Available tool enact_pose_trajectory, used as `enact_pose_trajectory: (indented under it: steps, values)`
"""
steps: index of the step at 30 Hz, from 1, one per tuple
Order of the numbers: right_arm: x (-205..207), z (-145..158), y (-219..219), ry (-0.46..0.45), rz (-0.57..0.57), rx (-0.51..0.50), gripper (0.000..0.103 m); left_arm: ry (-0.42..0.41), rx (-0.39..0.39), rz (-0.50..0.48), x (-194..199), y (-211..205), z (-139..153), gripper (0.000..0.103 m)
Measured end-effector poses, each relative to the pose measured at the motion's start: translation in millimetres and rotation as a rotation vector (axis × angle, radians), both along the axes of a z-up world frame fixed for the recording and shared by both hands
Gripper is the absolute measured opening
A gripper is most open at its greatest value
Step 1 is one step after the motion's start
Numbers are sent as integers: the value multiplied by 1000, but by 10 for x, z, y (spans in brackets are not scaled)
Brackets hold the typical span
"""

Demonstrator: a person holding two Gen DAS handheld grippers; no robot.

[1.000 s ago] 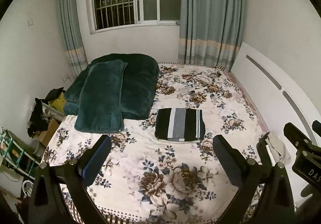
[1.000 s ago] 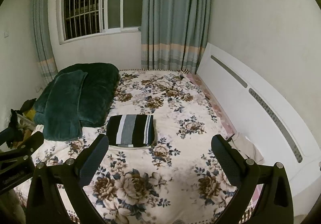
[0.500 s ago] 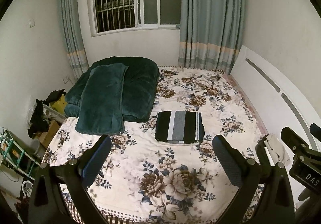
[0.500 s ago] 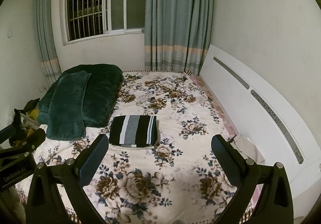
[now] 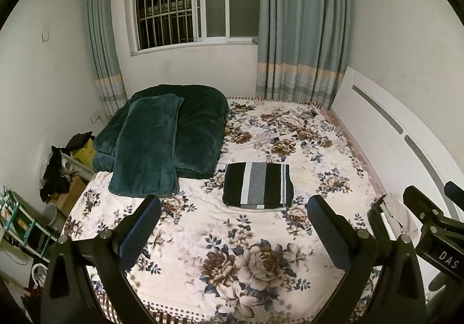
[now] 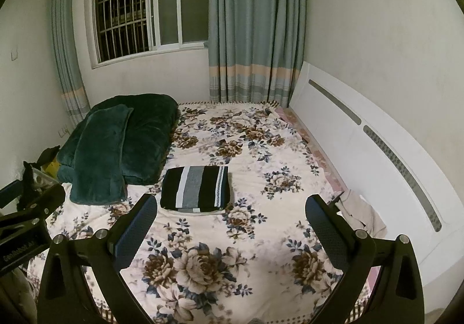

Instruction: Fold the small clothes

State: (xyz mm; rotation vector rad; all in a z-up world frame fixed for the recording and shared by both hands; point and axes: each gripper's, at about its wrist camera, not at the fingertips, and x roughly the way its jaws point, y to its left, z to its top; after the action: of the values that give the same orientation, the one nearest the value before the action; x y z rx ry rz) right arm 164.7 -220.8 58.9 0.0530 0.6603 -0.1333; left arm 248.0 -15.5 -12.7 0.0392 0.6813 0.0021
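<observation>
A folded garment with black, white and grey stripes lies flat in the middle of the floral bedspread. My left gripper hangs open above the bed's near end, well short of the garment, with nothing between its fingers. My right gripper is open too, empty, at about the same distance from the garment. Each gripper's body shows at the side edge of the other's view.
A dark green quilt with a green pillow on it fills the bed's far left. A beige cloth lies by the white headboard on the right. Boxes, dark clothes and a rack crowd the floor at left.
Both grippers have drawn back and risen slightly, so the bed and the folded garment sit lower and a little smaller in view. The garment has not moved.
</observation>
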Motion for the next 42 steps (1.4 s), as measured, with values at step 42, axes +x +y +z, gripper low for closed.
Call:
enact_pose_trajectory:
  steps: [42]
  values:
    - [-256, -38, 164, 4, -37, 4, 103, -15, 9, 3, -11, -40, 39, 103]
